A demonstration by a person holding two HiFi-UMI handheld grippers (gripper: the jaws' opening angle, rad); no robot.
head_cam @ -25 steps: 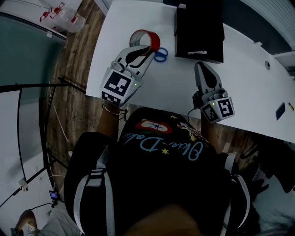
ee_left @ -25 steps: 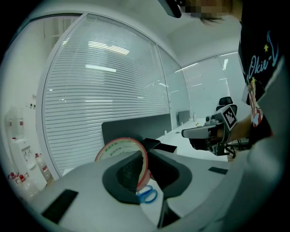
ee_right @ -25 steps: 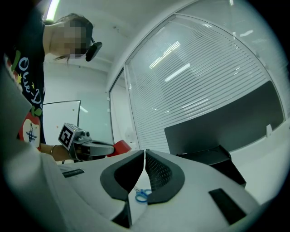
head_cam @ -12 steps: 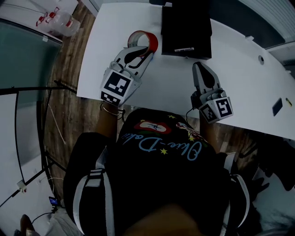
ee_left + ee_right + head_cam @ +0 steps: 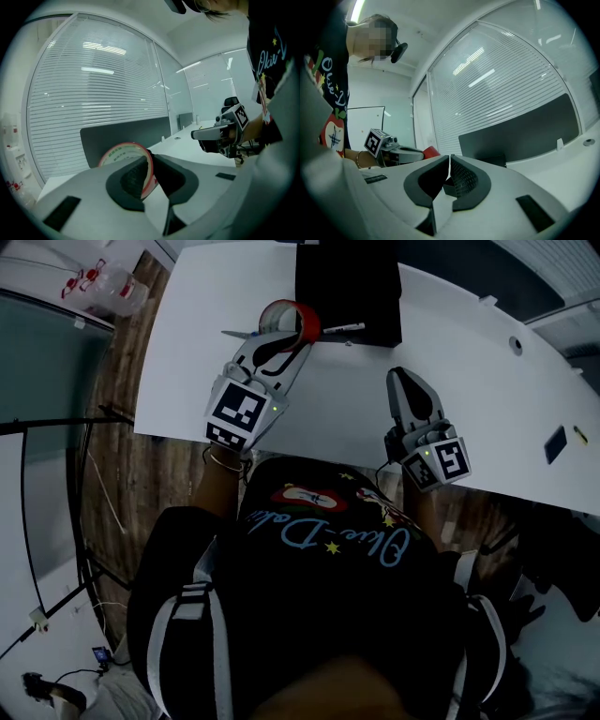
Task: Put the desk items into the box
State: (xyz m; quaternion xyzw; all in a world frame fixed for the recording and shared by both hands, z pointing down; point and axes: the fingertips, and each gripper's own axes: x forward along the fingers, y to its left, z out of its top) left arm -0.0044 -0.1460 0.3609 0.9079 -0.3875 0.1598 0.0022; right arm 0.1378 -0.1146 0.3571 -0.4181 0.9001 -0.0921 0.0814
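Left gripper [image 5: 286, 341]: jaws partly closed, clamped on one wall of the red tape roll [image 5: 309, 322], which is held over the table [image 5: 487, 399] just short of the black box [image 5: 349, 287].
Right gripper [image 5: 401, 379]: jaws pressed together and empty, over bare table nearer the person.
Risk: the roll is pinched by a thin wall only; a tilt or early release could drop it on the box's edge, and it might roll away.
In the way: a pen [image 5: 343, 328] lies at the box's near edge, right beside the roll.
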